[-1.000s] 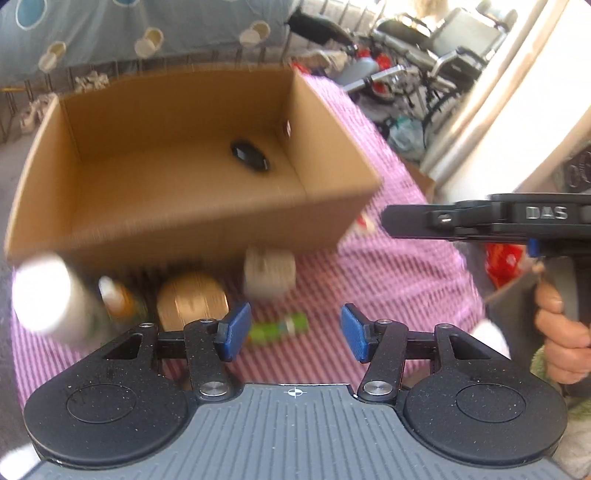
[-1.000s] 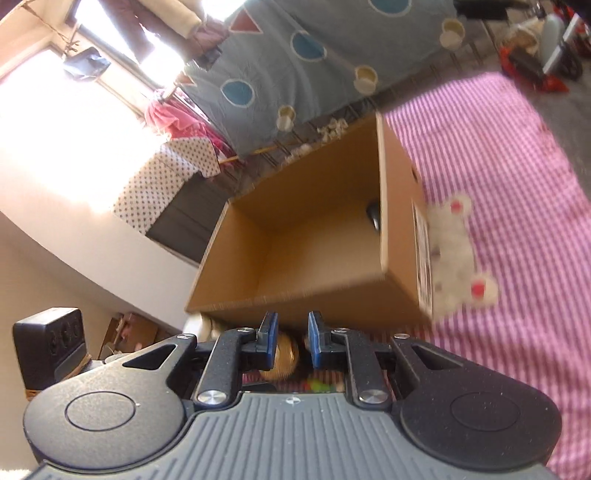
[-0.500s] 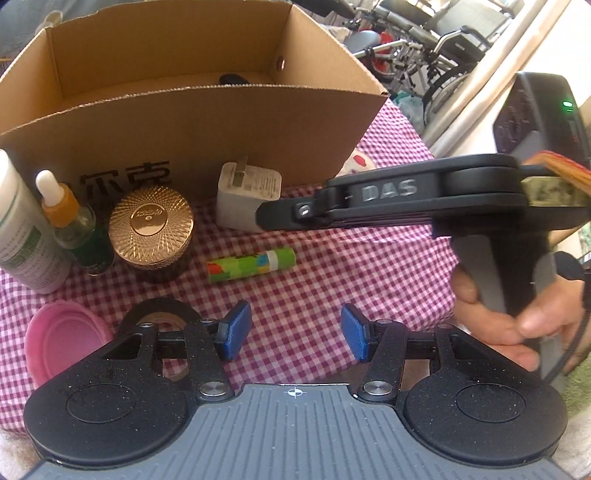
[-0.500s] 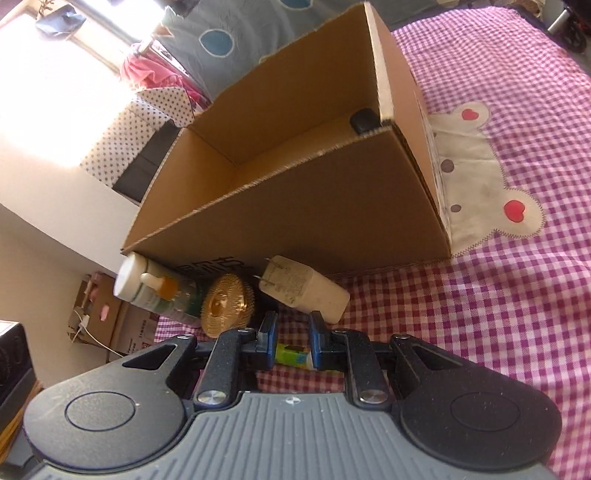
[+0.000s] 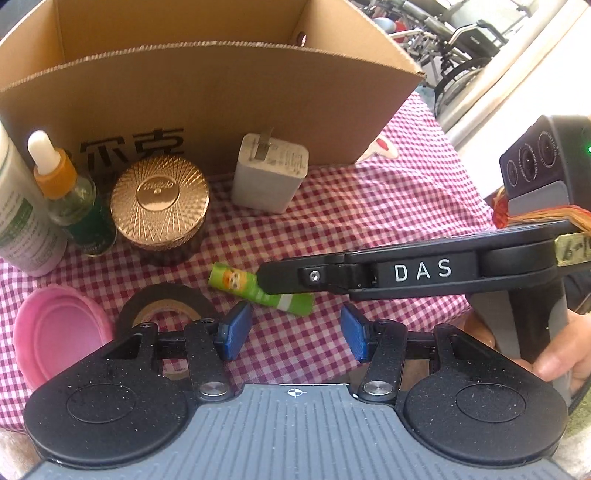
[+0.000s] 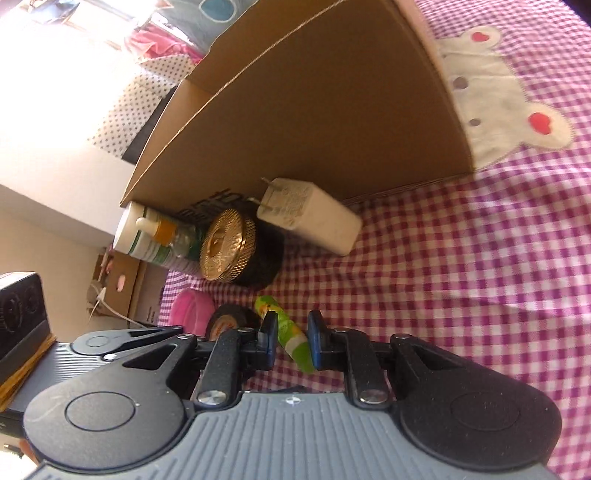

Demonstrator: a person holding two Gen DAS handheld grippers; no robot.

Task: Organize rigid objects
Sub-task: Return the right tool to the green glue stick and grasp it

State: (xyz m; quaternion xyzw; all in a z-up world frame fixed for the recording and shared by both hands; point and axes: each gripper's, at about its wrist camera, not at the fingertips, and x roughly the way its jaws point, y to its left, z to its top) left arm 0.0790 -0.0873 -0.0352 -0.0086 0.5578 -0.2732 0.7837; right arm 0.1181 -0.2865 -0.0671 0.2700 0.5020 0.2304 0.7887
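Observation:
A small green tube lies on the pink checked cloth in front of an open cardboard box. My right gripper is down over the tube, its jaws a narrow gap apart on either side of it, open. It shows side-on in the left wrist view. My left gripper is open and empty just behind the tube. A white charger, a gold-lidded jar, a dropper bottle, a white bottle, a tape roll and a pink lid lie nearby.
The box wall stands close behind the objects. A bear patch is on the cloth to the right of the box. Wheelchairs stand beyond the table.
Both grippers came down from above the box to the cloth. My right gripper has reached in over the green tube and opened a little around it. The left gripper stayed open.

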